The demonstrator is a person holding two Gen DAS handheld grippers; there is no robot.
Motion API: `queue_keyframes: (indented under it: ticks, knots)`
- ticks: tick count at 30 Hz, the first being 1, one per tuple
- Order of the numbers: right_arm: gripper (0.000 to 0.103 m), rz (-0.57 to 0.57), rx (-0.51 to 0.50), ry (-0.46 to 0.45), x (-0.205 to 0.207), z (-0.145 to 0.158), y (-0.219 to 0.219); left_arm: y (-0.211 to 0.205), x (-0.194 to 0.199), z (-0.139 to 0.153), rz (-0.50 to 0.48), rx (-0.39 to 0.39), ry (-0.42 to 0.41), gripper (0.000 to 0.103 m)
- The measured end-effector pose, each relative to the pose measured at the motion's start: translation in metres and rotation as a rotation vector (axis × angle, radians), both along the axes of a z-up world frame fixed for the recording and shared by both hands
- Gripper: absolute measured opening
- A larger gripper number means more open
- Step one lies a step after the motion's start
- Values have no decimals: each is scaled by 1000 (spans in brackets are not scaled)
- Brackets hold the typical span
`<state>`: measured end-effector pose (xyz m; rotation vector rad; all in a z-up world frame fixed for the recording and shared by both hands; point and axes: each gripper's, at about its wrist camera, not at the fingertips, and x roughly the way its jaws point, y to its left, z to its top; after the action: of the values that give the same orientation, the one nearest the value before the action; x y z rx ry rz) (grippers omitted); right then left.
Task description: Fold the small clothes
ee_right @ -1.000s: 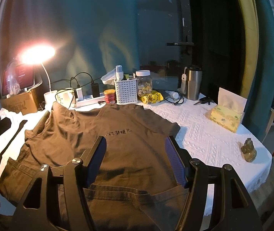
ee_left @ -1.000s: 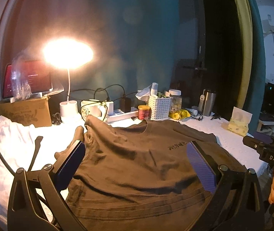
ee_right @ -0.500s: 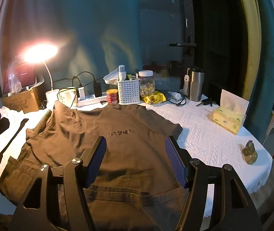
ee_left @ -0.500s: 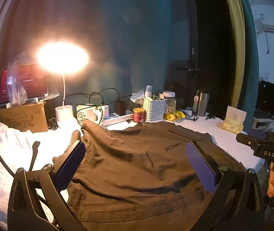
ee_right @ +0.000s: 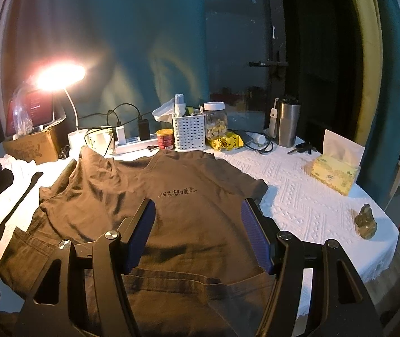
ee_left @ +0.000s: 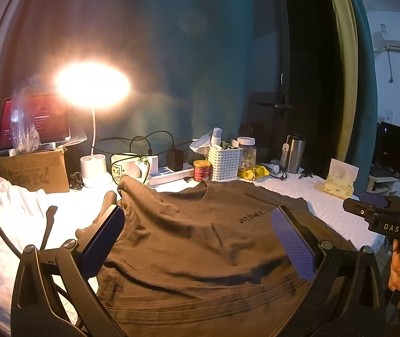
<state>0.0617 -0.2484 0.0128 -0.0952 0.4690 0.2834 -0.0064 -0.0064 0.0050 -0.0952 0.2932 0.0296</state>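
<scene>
1. On the white textured surface (ee_right: 298,196) the brown cotton T-shirt (ee_right: 149,196) lies spread flat, front up, not folded.
2. The left hand-held gripper (ee_left: 200,241) and the right hand-held gripper (ee_right: 197,236) hover over it, jaws wide apart, grasping nothing.
3. Risk, I judge: a wrinkled left sleeve may fold crooked, or pulled cloth may push the red tin (ee_right: 165,139).
4. The white perforated basket (ee_right: 188,133) holds a tissue and a bottle; the clear jar (ee_right: 215,120) holds snacks.
</scene>
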Motion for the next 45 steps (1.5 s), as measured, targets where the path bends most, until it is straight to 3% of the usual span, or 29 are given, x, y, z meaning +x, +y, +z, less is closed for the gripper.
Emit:
queue_keyframes:
  ticks: [19, 28, 45]
  knots:
    - [67, 3, 1, 4, 1, 0, -4, -3, -1, 0, -11, -6, -6, 103]
    - [67, 3, 6, 19, 9, -4, -7, -7, 16, 3, -26, -4, 10, 103]
    - [67, -70, 16, 132, 112, -13, -53, -17, 105, 0, -30, -12, 166, 103]
